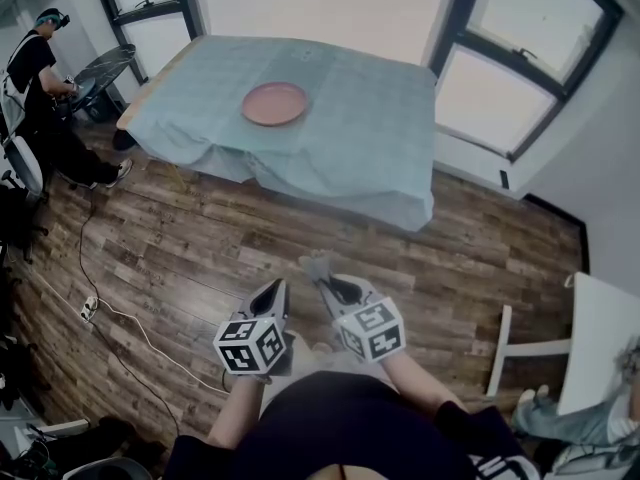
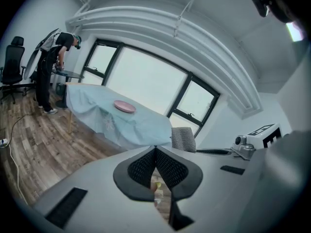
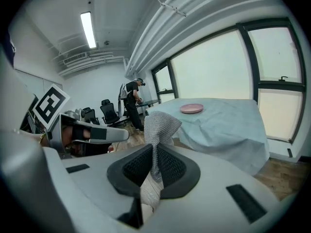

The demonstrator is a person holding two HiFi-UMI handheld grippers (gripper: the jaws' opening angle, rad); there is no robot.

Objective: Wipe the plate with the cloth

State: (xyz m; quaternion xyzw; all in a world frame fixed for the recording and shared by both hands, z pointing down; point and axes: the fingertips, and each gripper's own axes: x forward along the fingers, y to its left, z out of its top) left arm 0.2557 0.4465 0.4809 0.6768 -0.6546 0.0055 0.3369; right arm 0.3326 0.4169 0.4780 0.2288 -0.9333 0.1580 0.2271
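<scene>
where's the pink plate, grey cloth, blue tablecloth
round pink plate (image 1: 274, 103), head view, its centre
grey knitted cloth (image 3: 160, 124), right gripper view, its free top end
light blue tablecloth (image 1: 370, 118), head view, bare top

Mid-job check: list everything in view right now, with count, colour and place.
plate: one, pink, middle of the table
tablecloth: one, pale blue, draped over the table
cloth: one, grey knit, pinched in the right claw
power strip: one, white, on the wood floor at left
office chairs: at least two, black, far side of the room
other person: one, dark clothes, past the table's left end
left claw: one, grey, shut, nothing in it
right claw: one, grey, shut on the cloth
</scene>
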